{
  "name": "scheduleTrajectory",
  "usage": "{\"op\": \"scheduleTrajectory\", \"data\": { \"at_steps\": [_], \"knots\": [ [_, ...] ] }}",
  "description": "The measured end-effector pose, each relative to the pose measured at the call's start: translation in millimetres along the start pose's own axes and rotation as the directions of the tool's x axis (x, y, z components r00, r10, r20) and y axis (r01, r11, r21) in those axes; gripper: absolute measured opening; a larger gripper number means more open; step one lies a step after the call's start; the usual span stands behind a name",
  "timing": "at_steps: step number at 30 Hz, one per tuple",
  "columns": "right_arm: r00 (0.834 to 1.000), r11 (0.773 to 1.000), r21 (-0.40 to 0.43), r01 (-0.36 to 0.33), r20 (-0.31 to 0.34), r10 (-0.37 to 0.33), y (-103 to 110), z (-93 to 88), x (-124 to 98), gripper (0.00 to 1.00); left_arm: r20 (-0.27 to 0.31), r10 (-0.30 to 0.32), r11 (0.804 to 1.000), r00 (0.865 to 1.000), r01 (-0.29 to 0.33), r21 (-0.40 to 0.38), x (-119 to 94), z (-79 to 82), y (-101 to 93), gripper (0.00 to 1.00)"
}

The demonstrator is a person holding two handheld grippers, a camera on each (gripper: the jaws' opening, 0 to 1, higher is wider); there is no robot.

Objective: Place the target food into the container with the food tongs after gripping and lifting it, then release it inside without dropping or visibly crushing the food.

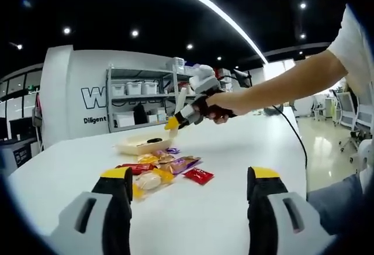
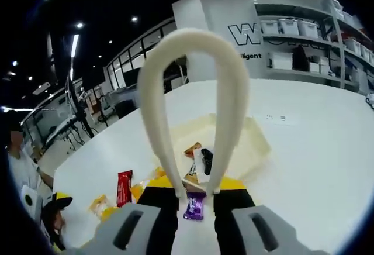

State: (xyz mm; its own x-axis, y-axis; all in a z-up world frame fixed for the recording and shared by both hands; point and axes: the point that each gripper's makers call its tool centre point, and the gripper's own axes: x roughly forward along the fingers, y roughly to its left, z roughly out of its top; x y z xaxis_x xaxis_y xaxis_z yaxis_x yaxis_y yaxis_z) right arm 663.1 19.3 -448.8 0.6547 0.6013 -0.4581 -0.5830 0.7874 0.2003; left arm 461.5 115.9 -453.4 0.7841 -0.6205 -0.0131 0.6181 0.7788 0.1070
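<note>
Left gripper (image 1: 190,188): jaws spread wide apart, nothing between them, low over the white table (image 1: 245,150). Snacks (image 1: 158,170) lie in a loose pile just ahead of its left jaw; a red pack (image 1: 198,176) sits at the pile's right edge, long axis roughly across the view.

Right gripper (image 2: 196,193): jaws closed on the tongs (image 2: 193,109), gripped at the tips; the bent end points away from the camera, long axis along the jaws. In left gripper view it is held in a hand (image 1: 219,106) above the tray (image 1: 140,145). Tray holds a few wrapped items. Purple pack (image 2: 194,205) lies below the tong tips; contact can't be told. Shelving w/ bins (image 1: 143,100) stands behind.
</note>
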Motion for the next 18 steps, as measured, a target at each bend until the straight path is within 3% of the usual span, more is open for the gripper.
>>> {"op": "scheduleTrajectory", "data": {
  "at_steps": [4,7,18],
  "knots": [
    [1.000,1.000,-0.013,-0.006,-0.011,0.006,9.8,-5.2,0.2,0.17,-0.003,0.001,1.000,1.000,-0.001,-0.003,-0.2,-0.6,0.5,0.78],
    [0.999,0.998,-0.070,0.011,-0.030,-0.013,7.7,-10.6,4.9,0.17,-0.001,-0.003,1.000,1.000,0.003,0.001,-0.4,-0.2,-0.4,0.78],
    [0.996,0.992,-0.118,0.047,-0.067,-0.055,3.7,-29.2,10.3,0.15,-0.011,-0.013,1.000,1.000,0.013,0.001,0.4,-2.7,-1.3,0.75]
  ]
}}
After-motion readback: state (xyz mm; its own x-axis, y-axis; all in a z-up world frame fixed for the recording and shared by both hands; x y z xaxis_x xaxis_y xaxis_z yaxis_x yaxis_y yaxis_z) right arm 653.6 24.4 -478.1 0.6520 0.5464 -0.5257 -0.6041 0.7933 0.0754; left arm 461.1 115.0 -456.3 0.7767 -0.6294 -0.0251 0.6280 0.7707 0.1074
